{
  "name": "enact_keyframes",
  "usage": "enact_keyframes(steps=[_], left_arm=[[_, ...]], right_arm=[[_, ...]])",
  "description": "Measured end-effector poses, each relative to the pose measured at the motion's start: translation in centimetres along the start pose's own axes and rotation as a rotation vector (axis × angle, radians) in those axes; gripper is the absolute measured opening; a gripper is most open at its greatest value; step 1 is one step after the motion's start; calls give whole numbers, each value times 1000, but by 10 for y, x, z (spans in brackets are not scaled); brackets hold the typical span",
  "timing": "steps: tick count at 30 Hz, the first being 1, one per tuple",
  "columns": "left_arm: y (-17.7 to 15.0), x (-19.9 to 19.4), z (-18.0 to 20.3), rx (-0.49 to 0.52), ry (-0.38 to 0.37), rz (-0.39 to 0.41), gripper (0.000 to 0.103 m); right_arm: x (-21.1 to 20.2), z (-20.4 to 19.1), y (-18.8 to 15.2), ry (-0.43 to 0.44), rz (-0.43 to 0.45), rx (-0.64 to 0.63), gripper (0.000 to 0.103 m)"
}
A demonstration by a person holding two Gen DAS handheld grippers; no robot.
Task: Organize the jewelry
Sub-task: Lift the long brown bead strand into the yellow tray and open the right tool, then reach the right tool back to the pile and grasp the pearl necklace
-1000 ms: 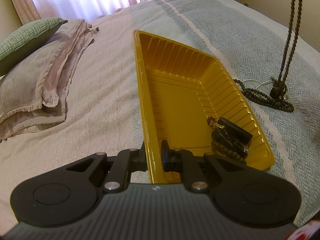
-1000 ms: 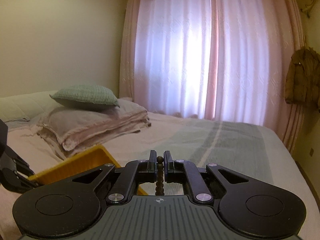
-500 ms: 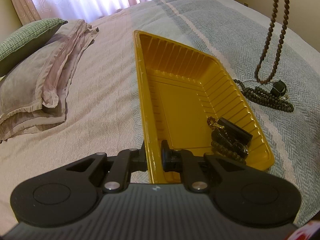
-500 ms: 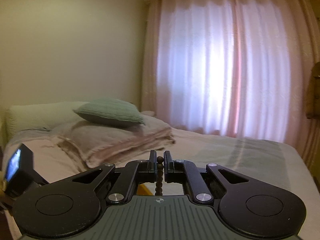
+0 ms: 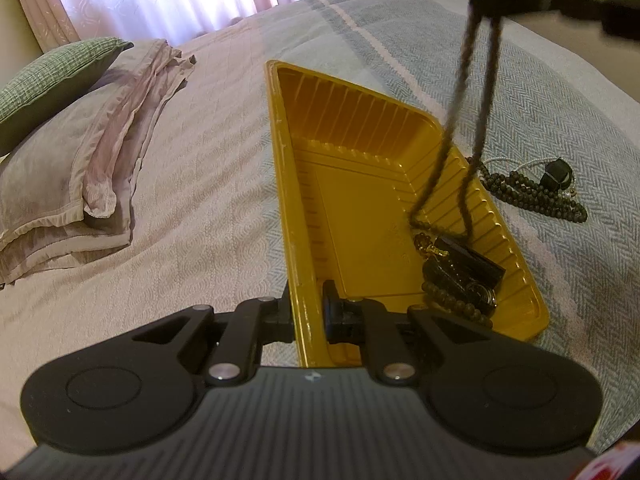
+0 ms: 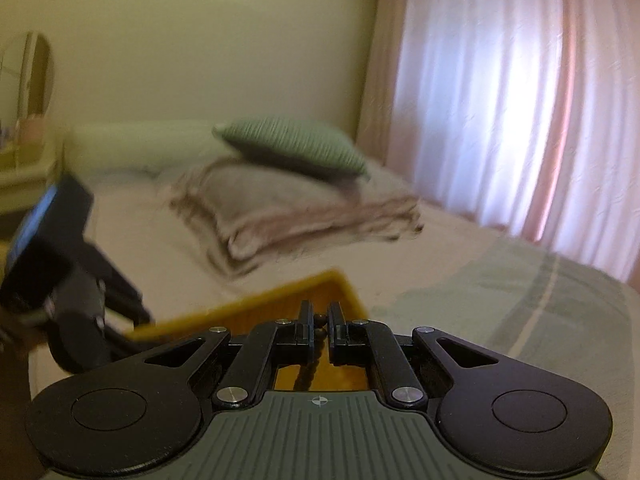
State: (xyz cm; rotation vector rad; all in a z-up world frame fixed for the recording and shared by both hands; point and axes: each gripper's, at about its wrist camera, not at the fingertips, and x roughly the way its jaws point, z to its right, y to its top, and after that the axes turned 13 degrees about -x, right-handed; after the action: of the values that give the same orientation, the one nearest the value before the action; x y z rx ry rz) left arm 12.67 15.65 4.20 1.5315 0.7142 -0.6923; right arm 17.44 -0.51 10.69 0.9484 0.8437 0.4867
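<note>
The bead necklace [image 5: 466, 120] hangs as a long doubled loop from my right claw [image 6: 319, 320], whose jaws are nearly closed on a few beads at the top of the strand. The lower end of the loop dangles inside the yellow tray [image 5: 360, 128], just above the dark jewelry pile [image 5: 460, 276] already lying in the tray's near right corner. I cannot tell whether the loop touches the tray floor.

My left claw [image 5: 306, 316] is closed on the tray's near rim, one finger outside the wall and one inside, steadying it on the bed [image 5: 180, 220].

A second bead string [image 5: 532, 192] lies on the bedspread just beside the tray's right wall, not yet collected.

Step in hand, as I judge it: depositing the necklace in the tray. The next move calls for lowering the right claw so the strand pools inside the walls, then opening the jaws. The strand appears blurred, so it may swing over the rim.
</note>
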Motion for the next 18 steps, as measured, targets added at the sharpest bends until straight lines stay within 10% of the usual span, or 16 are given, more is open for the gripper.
enact_keyframes(steps=[18], left_arm=[[0, 2, 0, 3, 0, -9, 10]], right_arm=[[65, -8, -47, 182, -236, 47, 6]])
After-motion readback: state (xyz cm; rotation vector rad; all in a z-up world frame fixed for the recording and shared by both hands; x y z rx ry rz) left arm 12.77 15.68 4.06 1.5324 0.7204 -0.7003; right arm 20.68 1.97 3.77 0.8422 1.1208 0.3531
